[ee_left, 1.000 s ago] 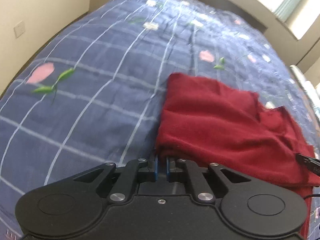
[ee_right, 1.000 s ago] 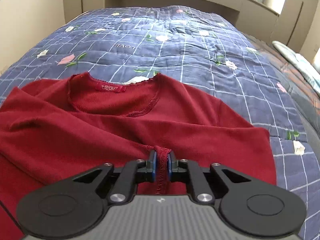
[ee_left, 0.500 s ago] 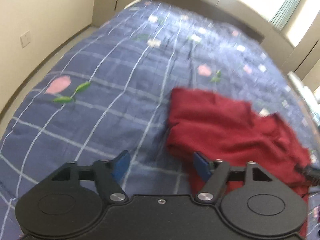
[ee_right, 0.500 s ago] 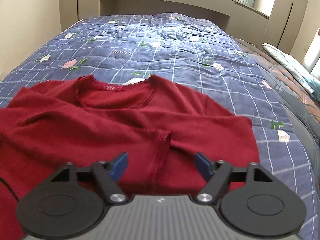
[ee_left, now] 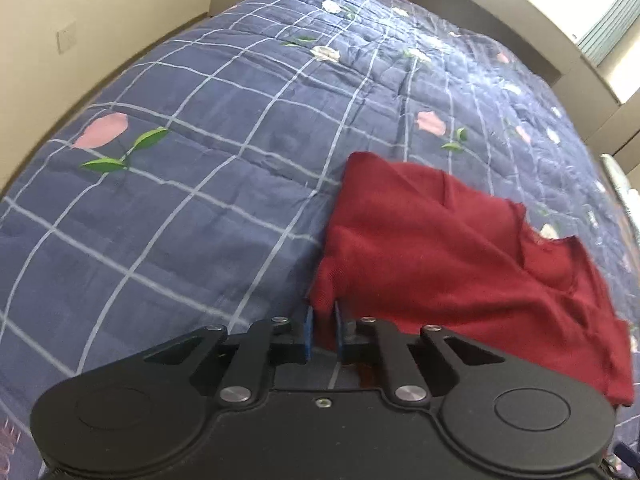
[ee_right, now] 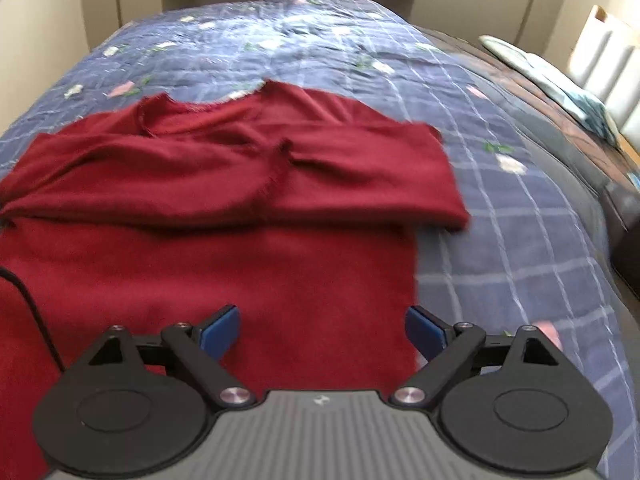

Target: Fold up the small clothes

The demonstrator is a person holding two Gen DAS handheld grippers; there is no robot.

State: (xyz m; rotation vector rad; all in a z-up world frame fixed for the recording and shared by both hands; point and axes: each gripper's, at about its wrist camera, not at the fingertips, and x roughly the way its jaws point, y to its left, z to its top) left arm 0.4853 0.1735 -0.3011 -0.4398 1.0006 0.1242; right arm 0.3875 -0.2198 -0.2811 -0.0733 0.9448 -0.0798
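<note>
A dark red long-sleeved top [ee_right: 224,208] lies on the blue checked quilt [ee_right: 500,216], both sleeves folded across its chest, neckline at the far side. In the left wrist view the top [ee_left: 440,248] lies right of centre. My left gripper [ee_left: 322,330] is shut on the top's near left edge. My right gripper [ee_right: 322,332] is open and empty, jaws wide, hovering over the lower body of the top near its right edge.
The quilt [ee_left: 180,200] covers a wide bed with flower prints. A wall with a socket [ee_left: 66,36] runs on the left. Light blue bedding [ee_right: 560,80] lies at the far right. A black cable [ee_right: 28,304] crosses the top at the left.
Both grippers let go of the sleeves and opened. The left gripper has since shut again on the top's left edge. The right gripper pulled back toward the hem and stays open.
</note>
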